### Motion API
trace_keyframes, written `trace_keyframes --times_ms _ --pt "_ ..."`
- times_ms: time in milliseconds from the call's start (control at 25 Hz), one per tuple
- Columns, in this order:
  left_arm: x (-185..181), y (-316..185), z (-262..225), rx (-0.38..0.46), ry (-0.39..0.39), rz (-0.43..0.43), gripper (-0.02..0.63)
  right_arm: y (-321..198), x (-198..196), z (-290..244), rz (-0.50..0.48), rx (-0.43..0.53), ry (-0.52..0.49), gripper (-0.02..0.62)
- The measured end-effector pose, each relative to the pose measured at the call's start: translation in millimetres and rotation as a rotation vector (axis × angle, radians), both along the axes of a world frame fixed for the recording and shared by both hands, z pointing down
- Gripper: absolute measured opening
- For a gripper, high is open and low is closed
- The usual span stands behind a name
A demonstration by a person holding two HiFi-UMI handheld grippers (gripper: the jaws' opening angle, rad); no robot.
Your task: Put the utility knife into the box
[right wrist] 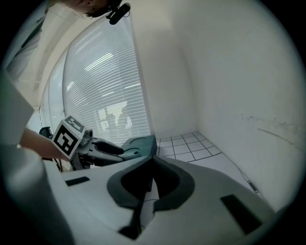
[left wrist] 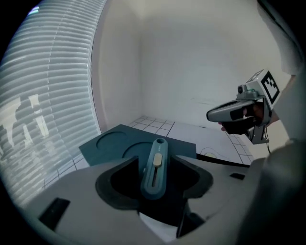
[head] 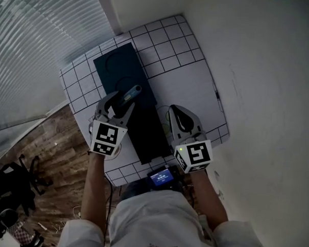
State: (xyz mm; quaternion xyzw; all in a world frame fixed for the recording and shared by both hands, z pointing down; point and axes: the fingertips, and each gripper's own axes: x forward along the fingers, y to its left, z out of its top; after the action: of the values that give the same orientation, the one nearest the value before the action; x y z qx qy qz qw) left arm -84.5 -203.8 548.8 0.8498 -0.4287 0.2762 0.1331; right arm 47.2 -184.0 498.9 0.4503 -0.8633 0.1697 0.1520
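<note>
Utility knife (left wrist: 155, 167) lies between the jaws of the left gripper (head: 120, 102). Jaws spread wide, a gap visible on each side of the handle, pads not pressing on it: knife is free of the grip.

Knife rests over the dark surface of the box (head: 121, 68), near where the teal panel with round recesses meets the darker part. Cannot tell whether it is seated in a recess.

Right gripper (head: 176, 113) hangs just beside the box's right edge, jaw tips together, nothing between them.

Step in hand, as I judge it: release at the box, placing near done. Next move calls for drawing the left gripper straight back along the knife's line without nudging the handle, then checking that it sits inside.

Orientation: long axis runs along the left jaws, away from the person; the end with the hole points toward the far corner, cream slider faces up.

Beyond: white gridded tabletop (head: 187, 81), window blinds (head: 35, 38) left, plain wall (head: 259, 74) right.
</note>
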Motion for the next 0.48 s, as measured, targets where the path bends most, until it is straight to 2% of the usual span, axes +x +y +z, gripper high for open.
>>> trace_keyframes --times_ms 200,480 --pt "1.2 -3.0 1.8 -0.052 0.060 0.017 0.206 -2.5 -7.1 3.8 -0.019 -0.008 0.000 0.006" --pt "0.4 -3.6 4.6 -0.096 0.074 0.053 0.210 -5.6 -4.1 8.4 -0.021 -0.016 0.006 0.006"
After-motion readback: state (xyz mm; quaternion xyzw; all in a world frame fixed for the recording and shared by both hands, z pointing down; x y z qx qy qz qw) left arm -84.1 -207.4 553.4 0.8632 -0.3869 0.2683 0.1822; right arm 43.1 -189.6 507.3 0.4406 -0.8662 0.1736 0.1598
